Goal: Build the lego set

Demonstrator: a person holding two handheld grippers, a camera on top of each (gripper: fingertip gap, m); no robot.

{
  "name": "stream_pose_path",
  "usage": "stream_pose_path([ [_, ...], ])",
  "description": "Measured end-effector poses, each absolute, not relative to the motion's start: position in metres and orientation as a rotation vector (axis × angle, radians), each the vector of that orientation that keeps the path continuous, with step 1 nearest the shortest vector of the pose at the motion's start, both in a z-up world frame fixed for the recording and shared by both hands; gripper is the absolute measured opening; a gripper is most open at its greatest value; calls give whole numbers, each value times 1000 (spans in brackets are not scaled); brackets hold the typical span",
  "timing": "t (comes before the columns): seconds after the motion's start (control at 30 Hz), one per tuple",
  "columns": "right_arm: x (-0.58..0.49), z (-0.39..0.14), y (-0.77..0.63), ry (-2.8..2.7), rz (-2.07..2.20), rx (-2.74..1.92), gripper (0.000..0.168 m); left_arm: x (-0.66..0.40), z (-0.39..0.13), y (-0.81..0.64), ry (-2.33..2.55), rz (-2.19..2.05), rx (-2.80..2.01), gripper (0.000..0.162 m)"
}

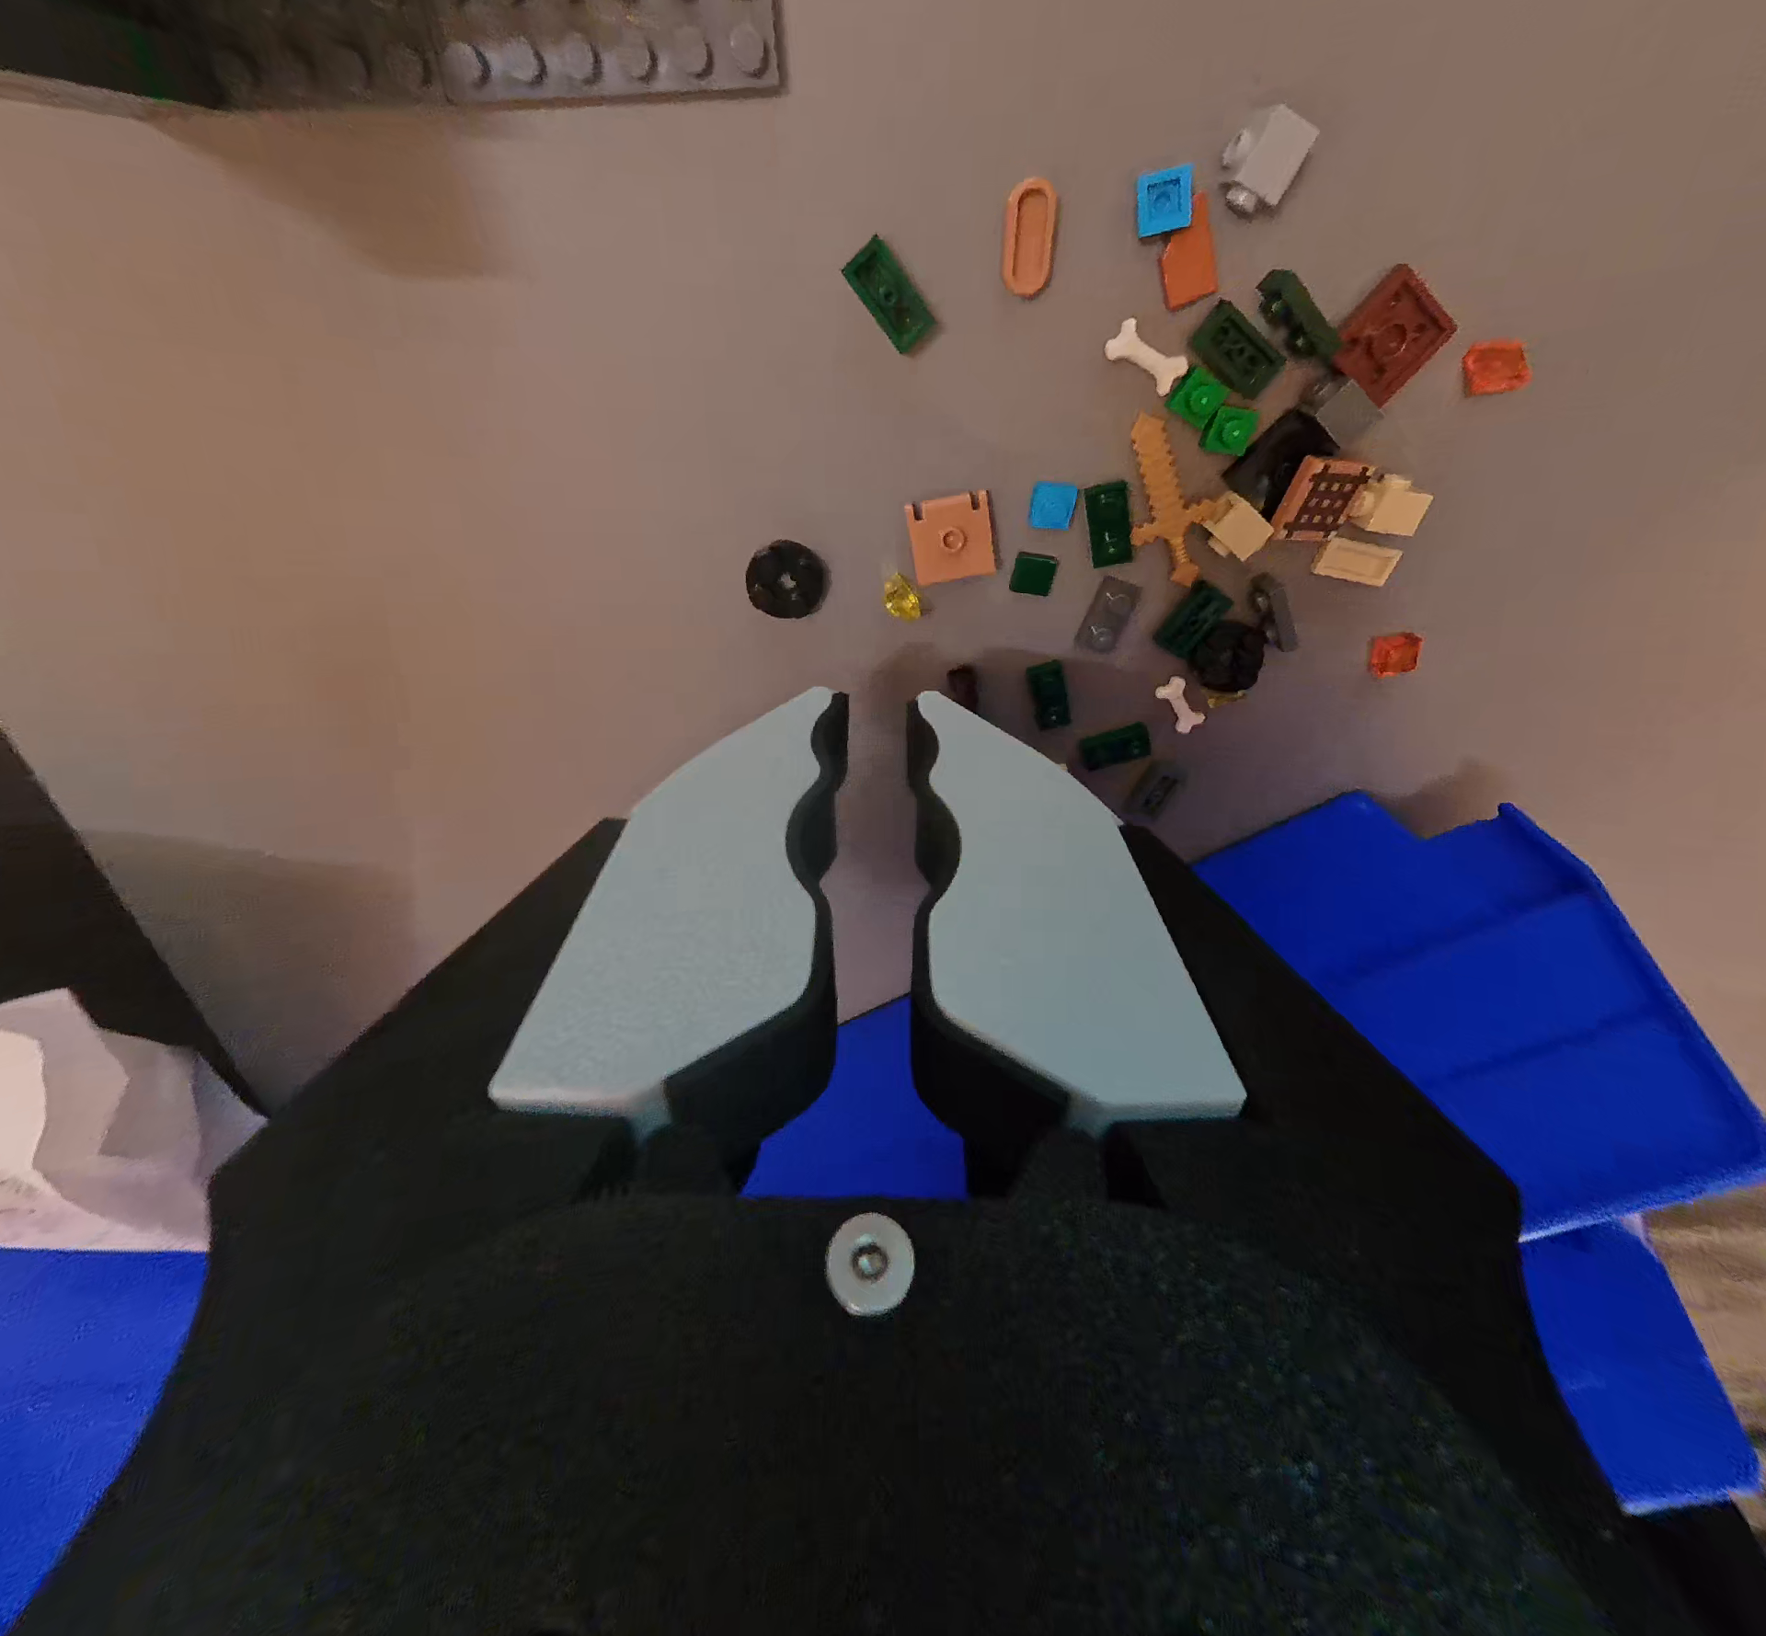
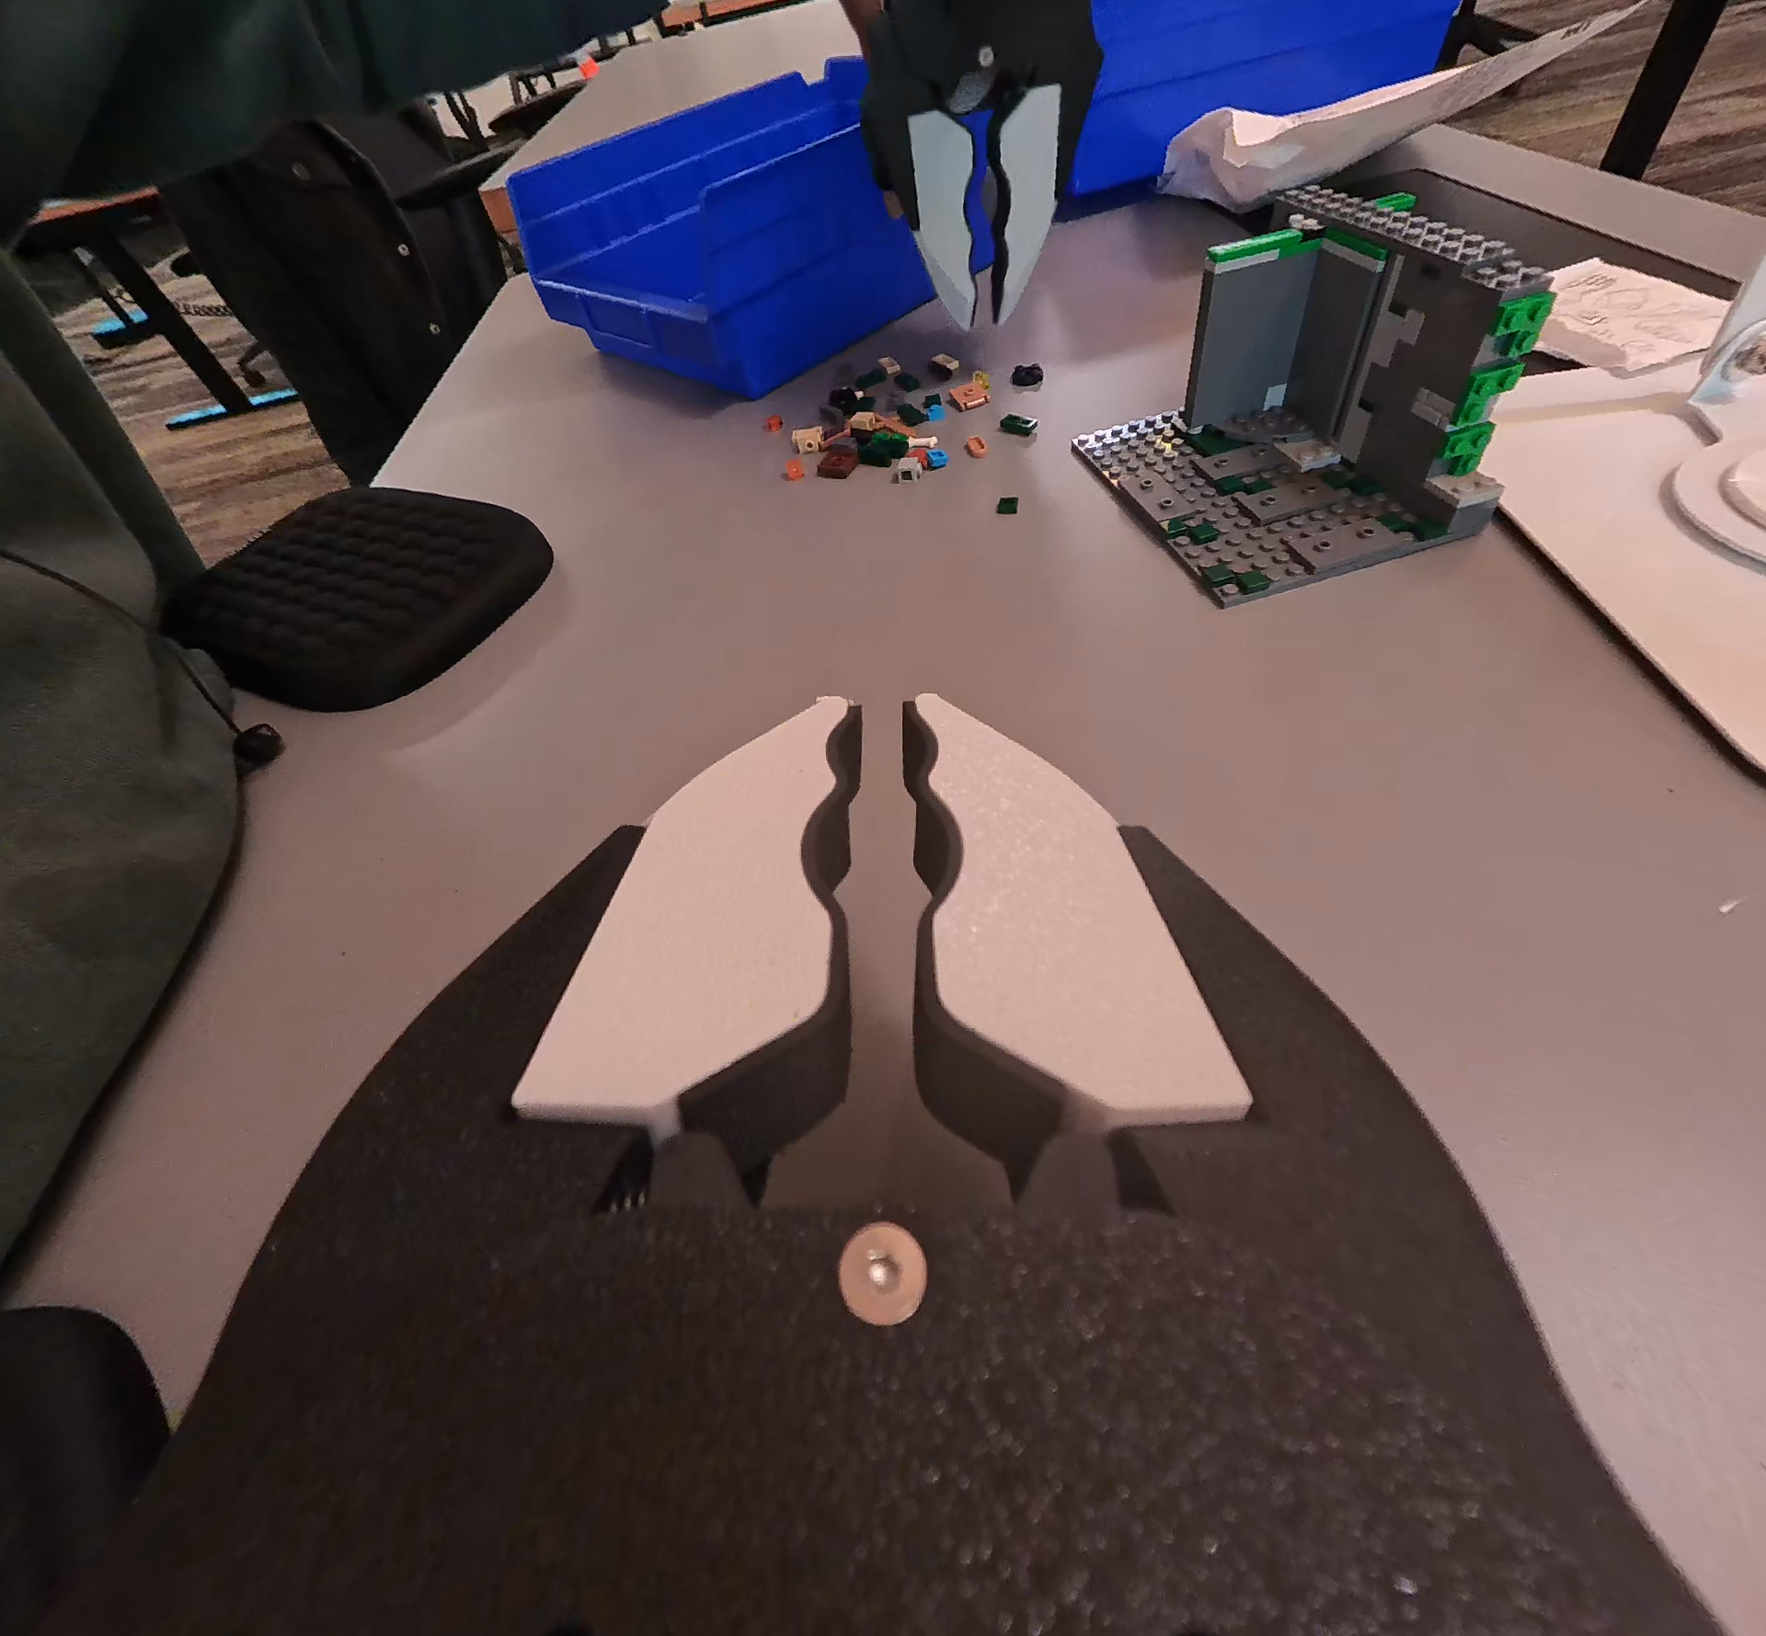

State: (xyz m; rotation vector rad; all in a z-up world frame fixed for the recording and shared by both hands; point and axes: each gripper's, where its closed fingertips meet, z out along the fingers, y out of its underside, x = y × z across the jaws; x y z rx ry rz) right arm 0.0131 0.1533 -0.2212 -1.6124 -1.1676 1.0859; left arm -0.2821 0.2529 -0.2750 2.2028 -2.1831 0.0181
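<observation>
While the left gripper [image 2: 984,315] hangs point-down just above a scatter of small loose bricks [image 2: 893,429], its two fingers stand slightly apart with nothing between them. Seen from its own camera, the left gripper's tips hover over bare grey table [image 1: 478,444]; a black round piece [image 1: 786,577] and a yellow clear piece [image 1: 901,598] lie just ahead of them, and most of the pile spreads ahead and to the right. A blue bin [image 2: 726,252] sits behind the pile. The right gripper [image 2: 881,711] is low over the table, well apart from the bricks, its fingers also parted by a narrow gap and empty. The half-built grey and green model [image 2: 1338,405], a wall rising from a studded base plate, stands to the right of the pile. A black padded armrest [image 2: 354,587] lies at the table's left edge.
</observation>
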Motion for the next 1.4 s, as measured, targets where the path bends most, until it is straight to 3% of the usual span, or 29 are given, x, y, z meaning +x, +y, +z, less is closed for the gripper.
stream_pose_path([
  [0.37,11,-220,152,-1167,1085,-1608,7,-201,-203,254,-2453,178,2876,3],
  [0.67,12,-213,158,-1107,1040,-1593,8,-144,-136,207,-2250,805,3589,0],
  [1.0,27,-203,182,-937,917,-1567,5,-126,-147,188,-1576,1183,4010,0],
  [1.4,35,-211,201,-841,705,-1531,0,-86,-175,195,-1117,1400,4038,0],
])
